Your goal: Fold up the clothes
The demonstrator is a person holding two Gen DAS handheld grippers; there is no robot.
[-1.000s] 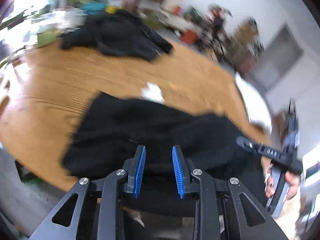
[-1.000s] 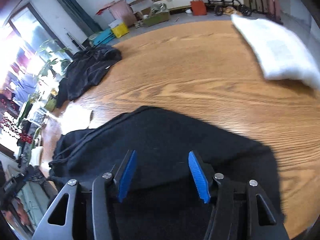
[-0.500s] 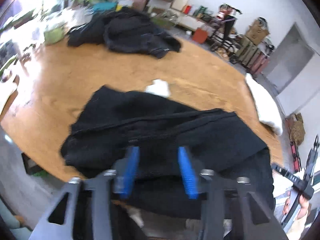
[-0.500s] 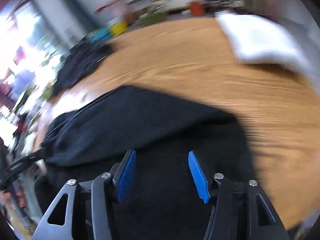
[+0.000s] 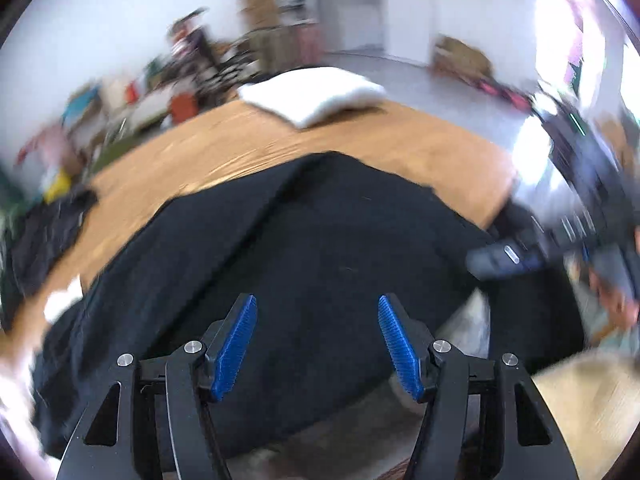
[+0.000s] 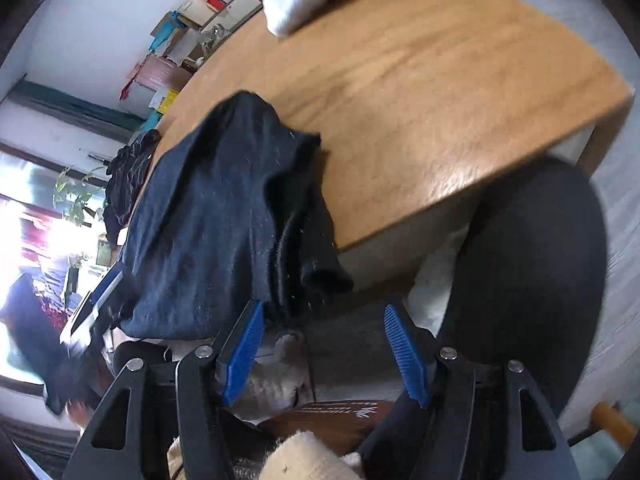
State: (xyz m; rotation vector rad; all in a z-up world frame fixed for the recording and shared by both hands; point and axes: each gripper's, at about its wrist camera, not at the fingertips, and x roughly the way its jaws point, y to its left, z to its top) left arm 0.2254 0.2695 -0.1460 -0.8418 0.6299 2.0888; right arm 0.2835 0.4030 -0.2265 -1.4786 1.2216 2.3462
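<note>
A black garment (image 5: 320, 264) is seen spread over the near part of the wooden table (image 6: 420, 92), its near edge draped over the table's rim, with a long crease running from near left to far centre. In the right wrist view it is bunched into 2 loose folds. The left gripper (image 5: 318, 342) is held above it, jaws just opened and apart, nothing between them. The right gripper (image 6: 324, 350) is likewise apart and empty. A white folded cloth (image 5: 312, 98) lies at the far edge.
</note>
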